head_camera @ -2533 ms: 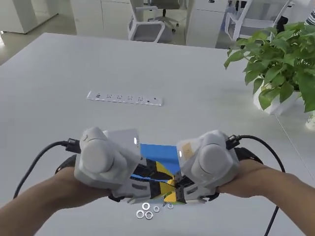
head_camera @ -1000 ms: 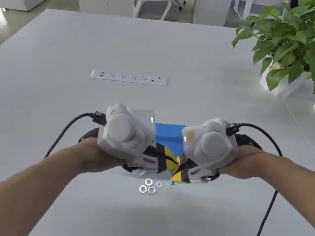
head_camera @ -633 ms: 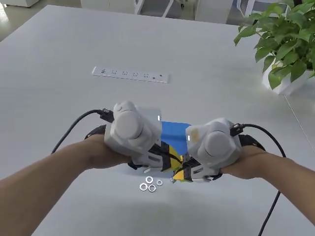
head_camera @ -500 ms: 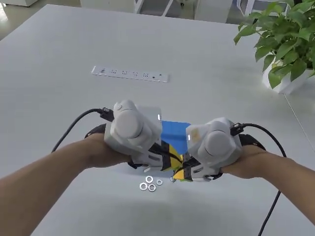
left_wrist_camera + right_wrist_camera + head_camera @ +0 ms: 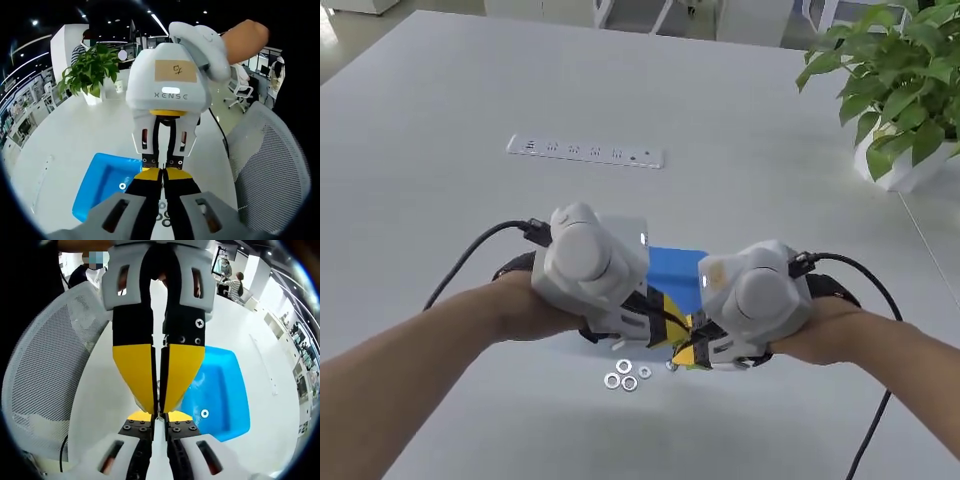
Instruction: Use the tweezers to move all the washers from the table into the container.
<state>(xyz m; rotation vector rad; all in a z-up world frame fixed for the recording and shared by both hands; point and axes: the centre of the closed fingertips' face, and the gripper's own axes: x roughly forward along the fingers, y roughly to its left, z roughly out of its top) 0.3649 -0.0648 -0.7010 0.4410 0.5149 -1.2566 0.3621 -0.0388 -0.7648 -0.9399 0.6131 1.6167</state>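
Left tool [image 5: 161,175] and right tool [image 5: 159,416] meet pinched together; washers [image 5: 626,377] look thin, light, slippery, so I'd nip one rim.

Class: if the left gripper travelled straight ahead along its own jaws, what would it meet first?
The right gripper. It faces the left gripper tip to tip, and whether the tips already touch is unclear.

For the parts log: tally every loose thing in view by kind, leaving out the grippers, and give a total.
Blue container: 1
Washers outside it: 5
Washer inside it: 1
Power strip: 1
Potted plant: 1
Total: 9
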